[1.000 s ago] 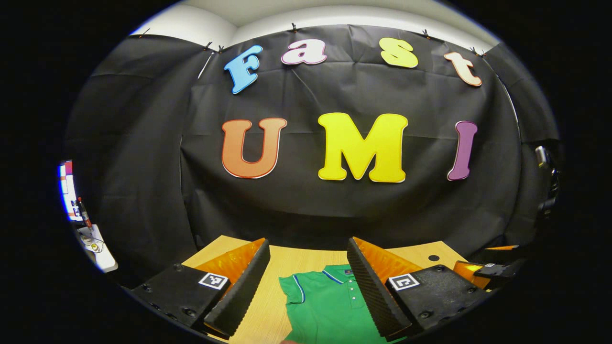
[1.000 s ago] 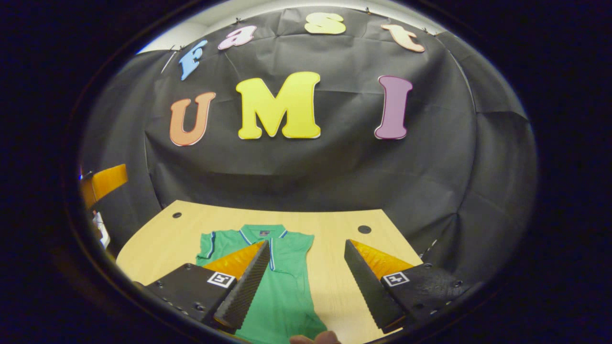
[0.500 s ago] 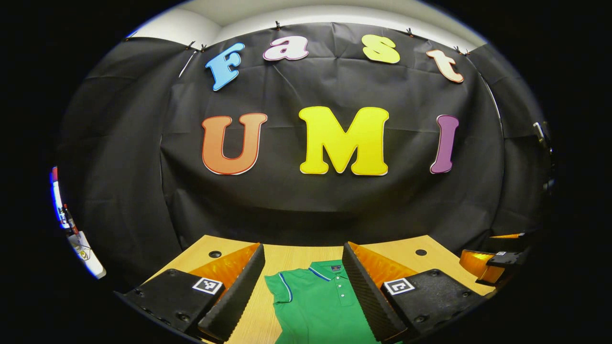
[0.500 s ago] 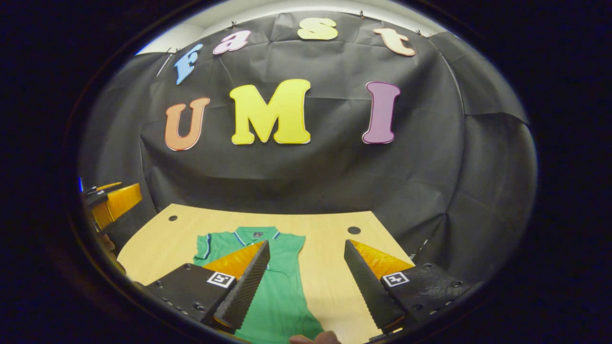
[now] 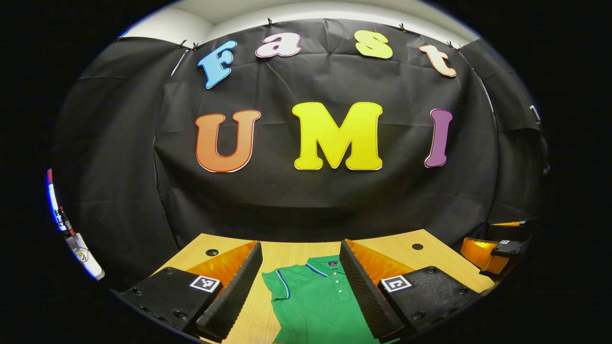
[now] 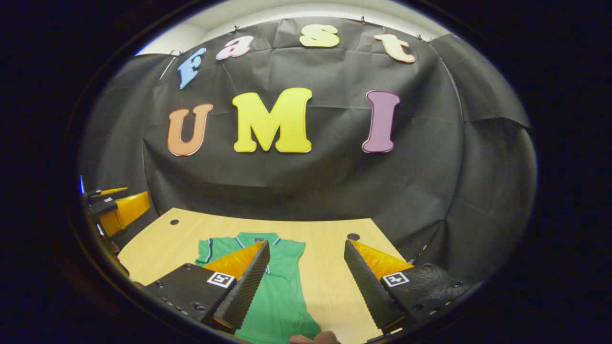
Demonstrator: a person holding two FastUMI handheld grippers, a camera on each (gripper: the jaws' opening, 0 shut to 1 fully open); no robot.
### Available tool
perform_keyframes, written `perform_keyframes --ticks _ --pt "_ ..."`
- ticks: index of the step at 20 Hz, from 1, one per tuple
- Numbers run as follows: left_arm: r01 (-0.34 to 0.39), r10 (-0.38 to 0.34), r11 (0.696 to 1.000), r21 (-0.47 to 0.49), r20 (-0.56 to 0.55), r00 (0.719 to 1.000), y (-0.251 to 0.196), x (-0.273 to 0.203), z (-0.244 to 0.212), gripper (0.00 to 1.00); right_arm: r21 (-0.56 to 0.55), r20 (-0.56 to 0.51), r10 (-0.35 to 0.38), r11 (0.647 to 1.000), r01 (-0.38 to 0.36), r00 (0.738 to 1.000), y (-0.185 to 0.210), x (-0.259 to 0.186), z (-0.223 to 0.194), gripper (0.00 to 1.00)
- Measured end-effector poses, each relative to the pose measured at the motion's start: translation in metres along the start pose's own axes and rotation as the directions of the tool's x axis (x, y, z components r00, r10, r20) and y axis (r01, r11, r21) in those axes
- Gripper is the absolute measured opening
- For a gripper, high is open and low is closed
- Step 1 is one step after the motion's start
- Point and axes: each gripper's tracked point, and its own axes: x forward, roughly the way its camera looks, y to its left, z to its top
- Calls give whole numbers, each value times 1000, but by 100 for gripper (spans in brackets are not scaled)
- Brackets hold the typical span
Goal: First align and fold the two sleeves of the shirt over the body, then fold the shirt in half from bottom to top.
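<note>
A green polo shirt (image 5: 313, 301) with blue collar trim lies flat on the wooden table (image 5: 287, 253), collar toward the booth wall. It looks narrow, and its left sleeve edge (image 6: 205, 248) lies close to the body. My left gripper (image 5: 300, 246) hovers open above the shirt's collar end, holding nothing. My right gripper (image 6: 306, 243) is open too, above the shirt (image 6: 282, 296) and the bare table to its right. The right gripper (image 5: 492, 251) also appears at the right edge of the left gripper view, and the left gripper (image 6: 117, 210) at the left edge of the right gripper view.
The table (image 6: 325, 267) has round holes near its far corners (image 5: 212, 252) (image 6: 354, 236). The black booth wall stands right behind it. A fingertip (image 6: 313, 338) pokes in at the bottom of the right gripper view. A white object (image 5: 83, 253) sits far left.
Both grippers have drawn back a little, so more of the table and shirt shows. The left gripper has come further into the right gripper view. Both stay open.
</note>
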Motion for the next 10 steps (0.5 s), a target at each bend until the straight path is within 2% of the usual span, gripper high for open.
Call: perform_keyframes --ticks 3,4,5,8,10 --pt "-20 19 1000 -9 -21 1000 10 8 -9 100 3 -11 10 1000 -10 1000 2 0 -4 96" --pt "-29 28 999 -15 -37 999 15 13 -15 100 -1 -18 11 1000 -11 1000 1 0 -5 92" --pt "-38 36 999 -20 -58 998 21 20 -22 100 -5 -20 9 1000 -9 1000 0 1 -6 96" --pt "-54 50 998 -25 -154 987 37 51 -55 100 -17 -31 -7 1000 7 999 -8 3 -10 96" --pt "-48 40 999 -26 -244 969 41 77 -86 100 -25 -52 -21 1000 19 998 -13 7 -16 93"
